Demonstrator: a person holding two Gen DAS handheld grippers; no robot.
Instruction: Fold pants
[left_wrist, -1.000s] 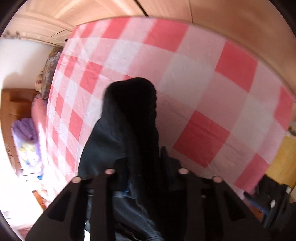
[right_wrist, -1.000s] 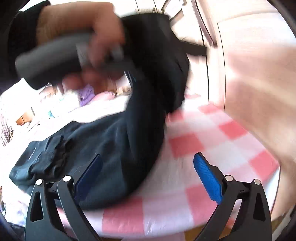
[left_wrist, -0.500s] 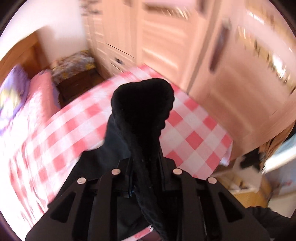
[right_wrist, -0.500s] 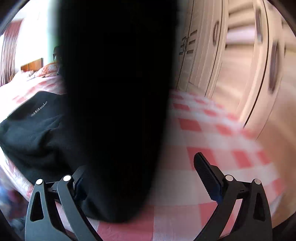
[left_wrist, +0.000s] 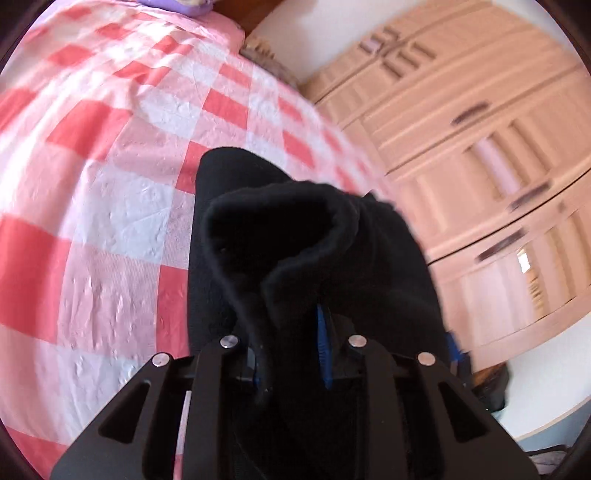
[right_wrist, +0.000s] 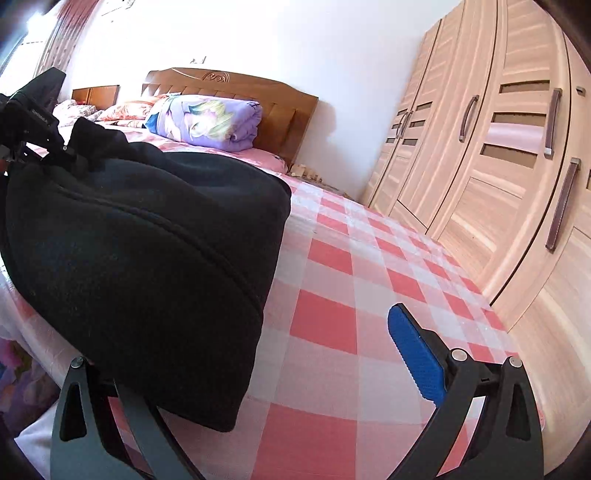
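Observation:
The black pants lie folded over on the pink checked bed sheet, filling the left of the right wrist view. My left gripper is shut on a bunched end of the pants, which drapes over its fingers and hides the tips. It also shows at the far left of the right wrist view, holding the far end of the pants. My right gripper is open and empty. Its blue right pad is over the sheet; its left finger is under the near pants edge.
A folded purple quilt rests against the wooden headboard. A tall wooden wardrobe stands along the right of the bed. The bed's near edge runs under my right gripper. Bare checked sheet spreads left of the pants.
My left gripper has carried the pants end across towards the headboard, laying the cloth over itself. The dark cloth that blocked the right wrist view has dropped onto the bed. My right gripper stays open.

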